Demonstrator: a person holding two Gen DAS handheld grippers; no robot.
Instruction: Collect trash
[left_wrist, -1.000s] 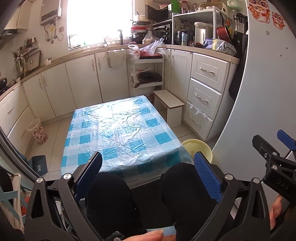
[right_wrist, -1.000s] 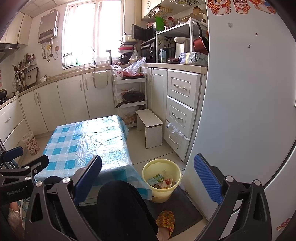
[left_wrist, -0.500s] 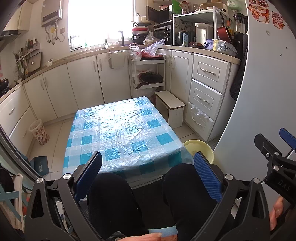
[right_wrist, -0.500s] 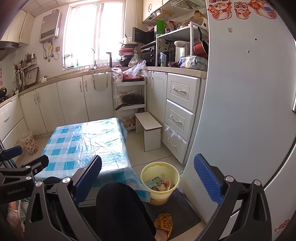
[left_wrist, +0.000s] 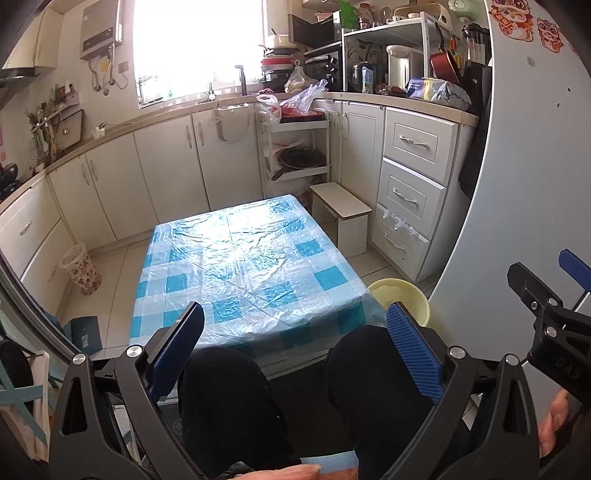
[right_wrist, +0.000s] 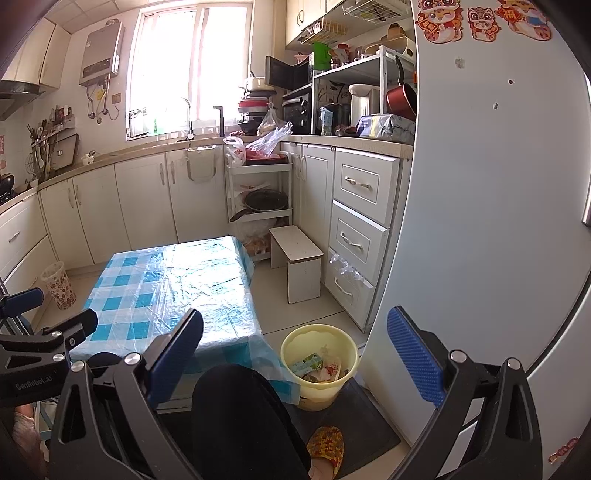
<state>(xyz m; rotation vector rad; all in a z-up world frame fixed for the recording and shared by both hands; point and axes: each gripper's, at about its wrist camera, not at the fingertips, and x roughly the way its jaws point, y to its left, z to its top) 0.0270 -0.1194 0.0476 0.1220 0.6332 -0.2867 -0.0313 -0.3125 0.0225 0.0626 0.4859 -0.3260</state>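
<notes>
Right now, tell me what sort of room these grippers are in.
A home kitchen, most likely: a run of white base cabinets under a counter with a tall tap by the window, a black microwave oven on a shelf, and a dark frying pan on a white rack.

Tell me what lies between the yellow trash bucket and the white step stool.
Only bare floor tiles separate the yellow trash bucket from the white step stool; the right wrist view shows this stretch clearly.

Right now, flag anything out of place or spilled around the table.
Nothing spilled: the checked table cover is bare. One oddity: clear plastic hangs out of the bottom drawer beside the yellow bin.
</notes>
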